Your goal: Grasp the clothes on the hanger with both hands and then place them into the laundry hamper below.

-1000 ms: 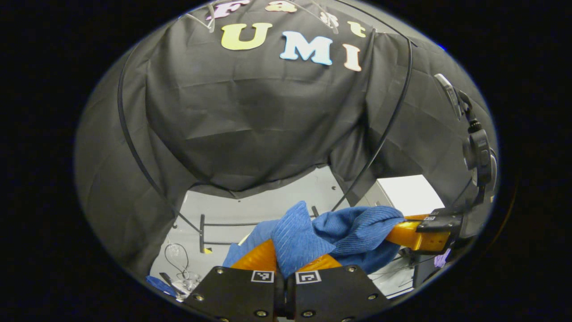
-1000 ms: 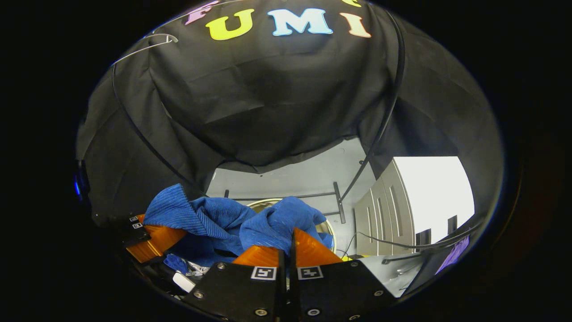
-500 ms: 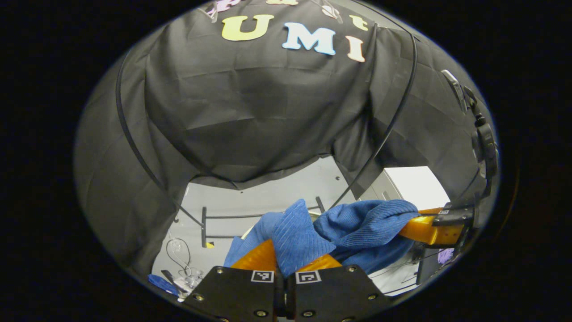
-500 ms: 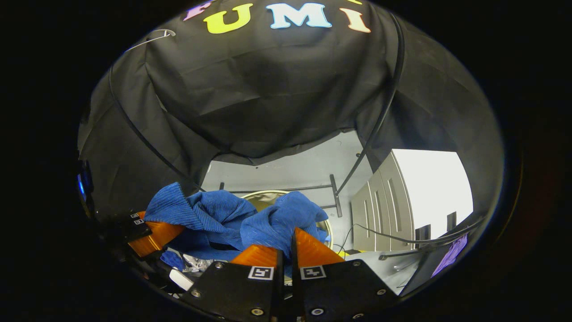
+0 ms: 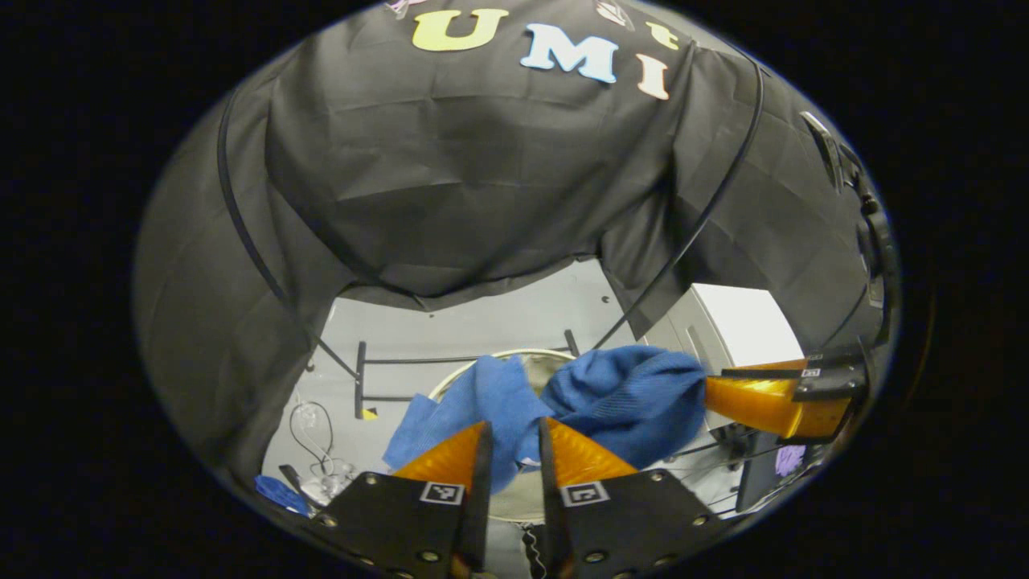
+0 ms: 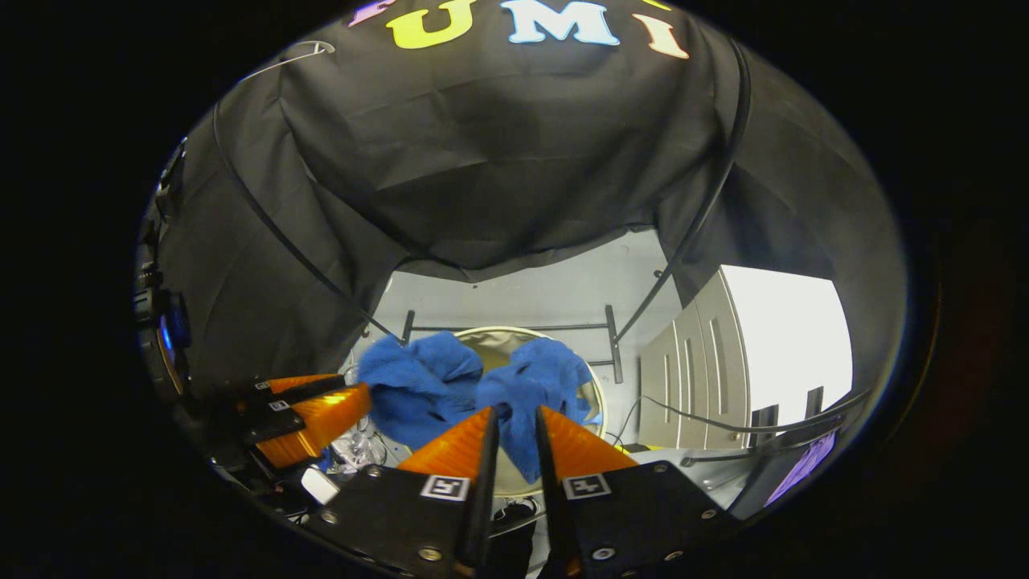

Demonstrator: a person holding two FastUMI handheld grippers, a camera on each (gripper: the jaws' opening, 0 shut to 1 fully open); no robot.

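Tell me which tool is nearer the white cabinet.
Right. The right tool hangs close by the white cabinet; the left tool is farther off, above the hamper.

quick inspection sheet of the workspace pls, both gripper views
surface: pale floor under the booth, partly covered.
job's things: blue garment bunched over the round hamper rim; it is blurred in the right gripper view.
clutter: clear plastic bits and a blue scrap on the floor at left.
grippers: left gripper and right gripper each have fingers parted with cloth in the gap.
cables: thin black cable down the booth cloth; wire loops on the floor.
surroundings: black booth cloth; white cabinet at right; metal stand behind the hamper.
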